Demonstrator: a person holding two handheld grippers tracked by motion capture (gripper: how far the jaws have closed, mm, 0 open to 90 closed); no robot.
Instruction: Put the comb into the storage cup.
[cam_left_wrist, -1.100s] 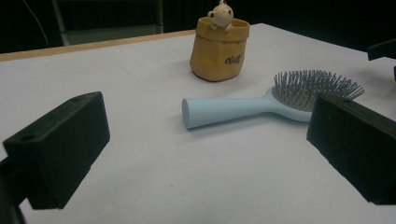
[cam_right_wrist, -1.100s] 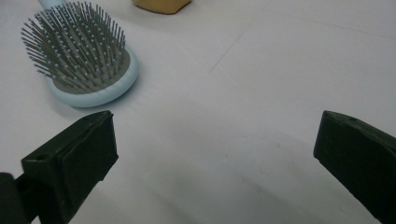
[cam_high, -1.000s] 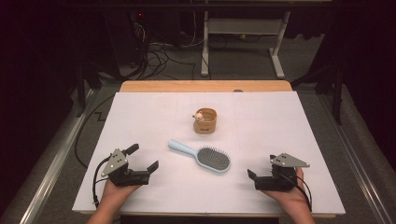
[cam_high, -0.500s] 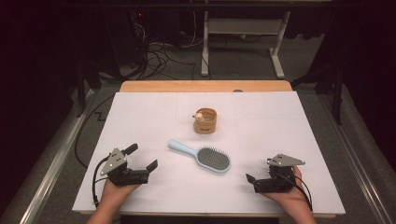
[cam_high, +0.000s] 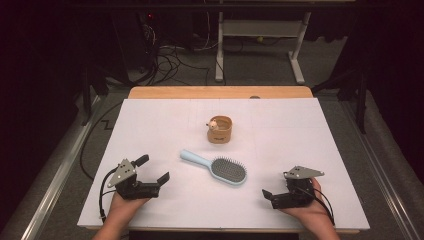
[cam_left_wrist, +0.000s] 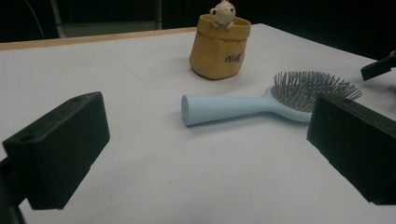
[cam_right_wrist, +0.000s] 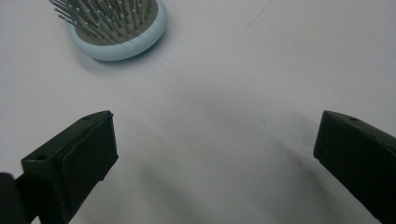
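A light-blue hairbrush (cam_high: 215, 166) lies bristles up in the middle of the white table (cam_high: 320, 130), its handle pointing to the back left. Behind it stands a tan pouch (cam_high: 220, 131) with a small bear figure on its rim. My left gripper (cam_high: 153, 168) rests open at the front left, aimed at the brush handle. In the left gripper view the brush (cam_left_wrist: 243, 105) and pouch (cam_left_wrist: 219, 46) lie ahead of the wide-apart jaws of the left gripper (cam_left_wrist: 205, 149). My right gripper (cam_high: 275, 186) sits open at the front right. Between the spread jaws of the right gripper (cam_right_wrist: 215, 154) is bare table, with the brush head (cam_right_wrist: 116, 28) beyond.
A wooden strip (cam_high: 220, 92) edges the table's far side. Past it are a dark floor, cables (cam_high: 170, 60) and a white desk frame (cam_high: 260, 30). One jaw of the other gripper (cam_left_wrist: 378, 67) pokes in at the right of the left gripper view.
My right gripper has slid slightly toward the front edge of the table. The left gripper, brush and pouch have not moved.
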